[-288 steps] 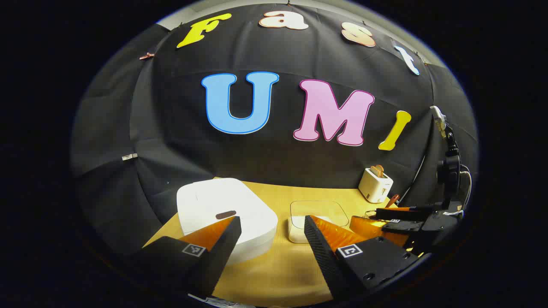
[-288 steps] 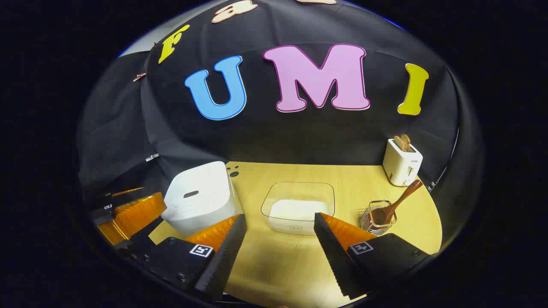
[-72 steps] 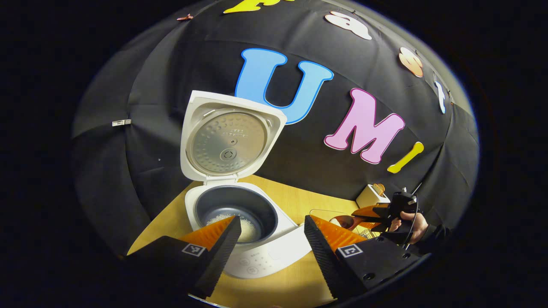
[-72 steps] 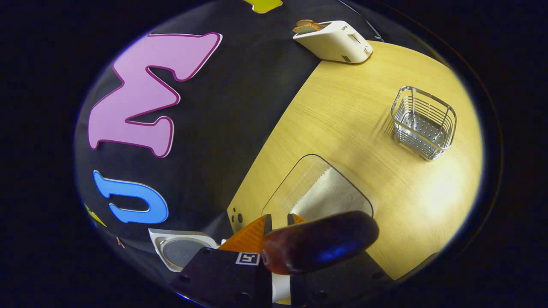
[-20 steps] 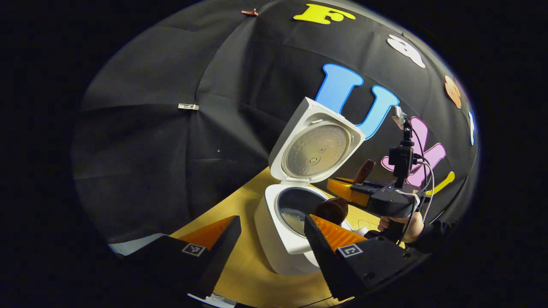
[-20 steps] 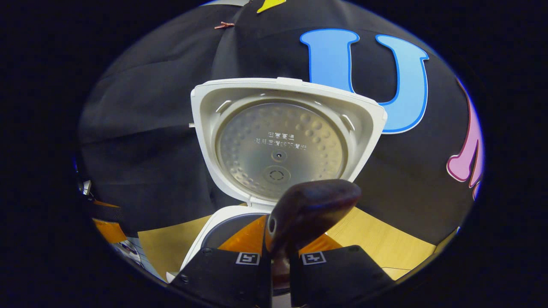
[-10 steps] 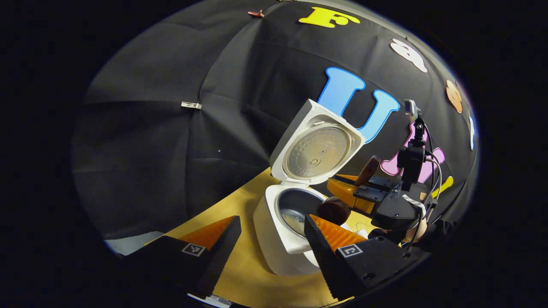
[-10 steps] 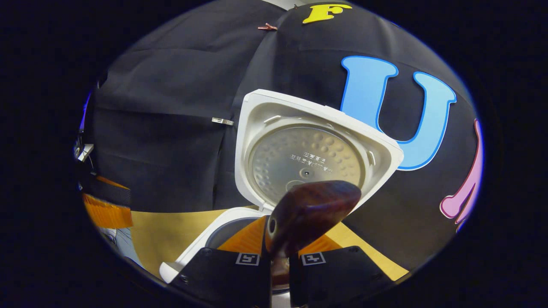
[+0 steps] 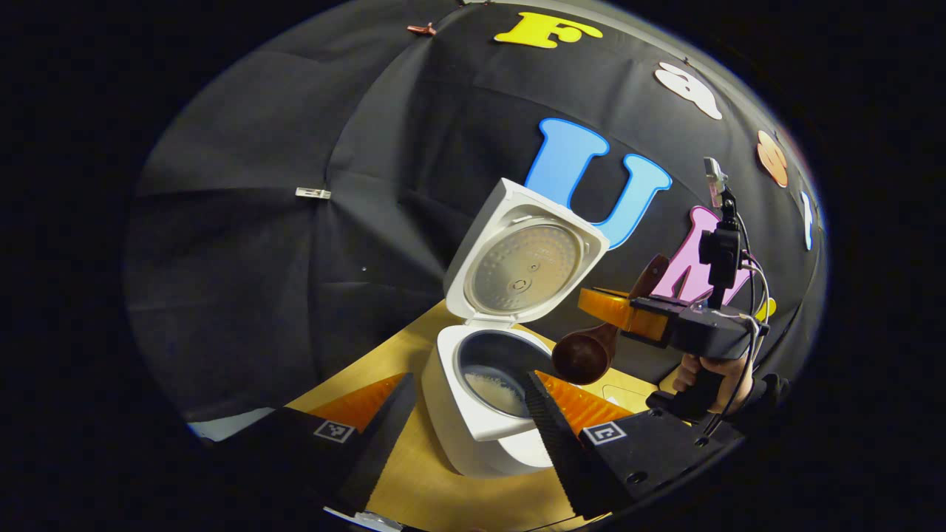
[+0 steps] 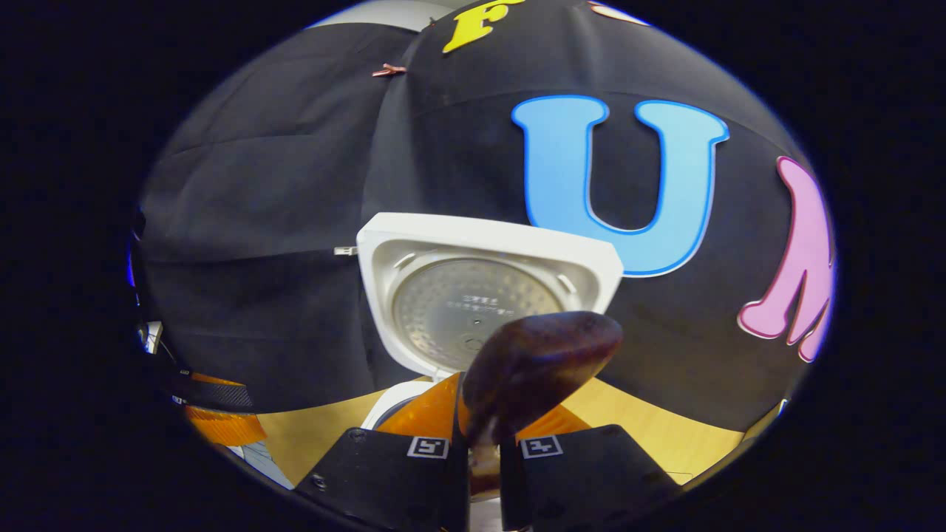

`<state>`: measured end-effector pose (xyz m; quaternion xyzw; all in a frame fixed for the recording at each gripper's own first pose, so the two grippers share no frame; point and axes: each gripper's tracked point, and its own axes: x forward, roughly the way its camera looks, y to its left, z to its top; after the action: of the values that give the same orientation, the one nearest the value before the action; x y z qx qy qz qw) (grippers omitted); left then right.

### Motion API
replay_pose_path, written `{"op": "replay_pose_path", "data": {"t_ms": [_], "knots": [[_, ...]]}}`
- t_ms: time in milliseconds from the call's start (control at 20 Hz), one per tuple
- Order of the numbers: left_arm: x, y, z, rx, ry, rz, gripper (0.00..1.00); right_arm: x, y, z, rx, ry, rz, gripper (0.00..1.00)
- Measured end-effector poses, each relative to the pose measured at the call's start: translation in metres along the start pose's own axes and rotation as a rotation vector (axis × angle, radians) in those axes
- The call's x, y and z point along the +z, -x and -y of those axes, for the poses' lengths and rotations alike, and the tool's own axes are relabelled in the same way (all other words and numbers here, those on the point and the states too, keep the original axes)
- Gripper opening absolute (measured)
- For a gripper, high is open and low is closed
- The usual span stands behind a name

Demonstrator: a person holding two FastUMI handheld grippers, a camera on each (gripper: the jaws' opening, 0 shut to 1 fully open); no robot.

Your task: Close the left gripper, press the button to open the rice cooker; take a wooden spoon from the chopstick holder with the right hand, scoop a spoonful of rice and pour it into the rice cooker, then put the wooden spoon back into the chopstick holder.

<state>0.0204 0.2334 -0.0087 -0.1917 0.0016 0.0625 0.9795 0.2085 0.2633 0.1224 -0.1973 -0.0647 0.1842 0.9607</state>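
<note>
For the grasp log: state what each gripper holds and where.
Right gripper: wooden spoon, clamped by its handle just behind the bowl. Left gripper: open, holding nothing.

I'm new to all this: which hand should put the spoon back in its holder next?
The right. The right gripper is shut on the wooden spoon beside the open rice cooker, with rice in the pot. The left gripper is open, holding nothing.

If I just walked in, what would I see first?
First, the white rice cooker on the wooden table, its lid flipped up against the black wall, with a little rice in its pot. Right beside it, the right gripper holds a dark wooden spoon near the cooker's rim.
</note>
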Motion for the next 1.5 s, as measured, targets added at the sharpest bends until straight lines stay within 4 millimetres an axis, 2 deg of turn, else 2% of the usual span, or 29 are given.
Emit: {"op": "replay_pose_path", "data": {"t_ms": [150, 350, 650, 900, 1200, 1350, 1500], "knots": [[0.001, -0.008, 0.021, -0.048, -0.053, -0.01, 0.96, 0.014, 0.024, 0.027, -0.039, -0.051, 0.026, 0.2], [0.003, -0.022, 0.049, -0.099, -0.157, -0.029, 0.96, 0.025, 0.064, 0.078, -0.136, -0.08, 0.071, 0.2], [0.009, -0.03, 0.098, -0.141, -0.221, -0.025, 0.96, 0.006, 0.136, 0.179, -0.331, -0.13, 0.082, 0.2], [0.011, -0.036, 0.128, -0.153, -0.246, -0.012, 0.96, -0.032, 0.201, 0.271, -0.5, -0.186, 0.06, 0.2], [0.0, -0.039, 0.142, -0.135, -0.24, -0.035, 0.96, -0.08, 0.262, 0.366, -0.664, -0.288, 0.038, 0.2], [-0.005, -0.039, 0.144, -0.104, -0.213, -0.051, 0.95, -0.109, 0.285, 0.401, -0.714, -0.352, 0.023, 0.2], [-0.003, -0.036, 0.145, -0.061, -0.219, -0.049, 0.96, -0.15, 0.302, 0.429, -0.756, -0.401, -0.009, 0.2]]}}
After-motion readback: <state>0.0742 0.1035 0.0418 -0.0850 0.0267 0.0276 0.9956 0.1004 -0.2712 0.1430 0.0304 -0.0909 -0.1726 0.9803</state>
